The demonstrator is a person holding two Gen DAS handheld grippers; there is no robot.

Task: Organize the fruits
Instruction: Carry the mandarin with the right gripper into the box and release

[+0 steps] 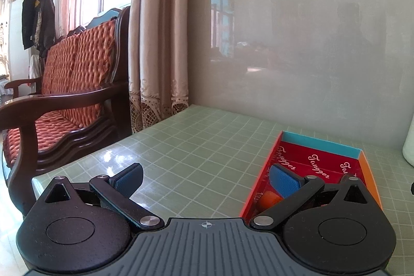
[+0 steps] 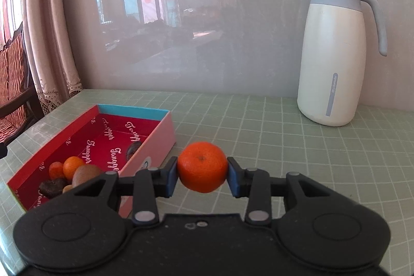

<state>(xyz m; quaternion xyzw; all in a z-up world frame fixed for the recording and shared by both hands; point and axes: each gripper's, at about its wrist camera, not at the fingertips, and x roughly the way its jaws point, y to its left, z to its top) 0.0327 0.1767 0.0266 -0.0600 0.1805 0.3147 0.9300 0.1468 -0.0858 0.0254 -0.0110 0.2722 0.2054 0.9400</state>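
Orange tangerine (image 2: 202,166) sits pinched between the right gripper (image 2: 202,173) pads — box (image 2: 157,144) at ten o'clock; left gripper (image 1: 205,179) spread, empty.

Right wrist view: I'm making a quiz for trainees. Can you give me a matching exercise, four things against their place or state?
Things:
1. tangerine
2. jug
3. kiwi
4. left gripper

States:
A. open, nothing between the pads
B. inside the red box
C. clamped in the right gripper
D. upright by the wall

Pairs: 1-C, 2-D, 3-B, 4-A
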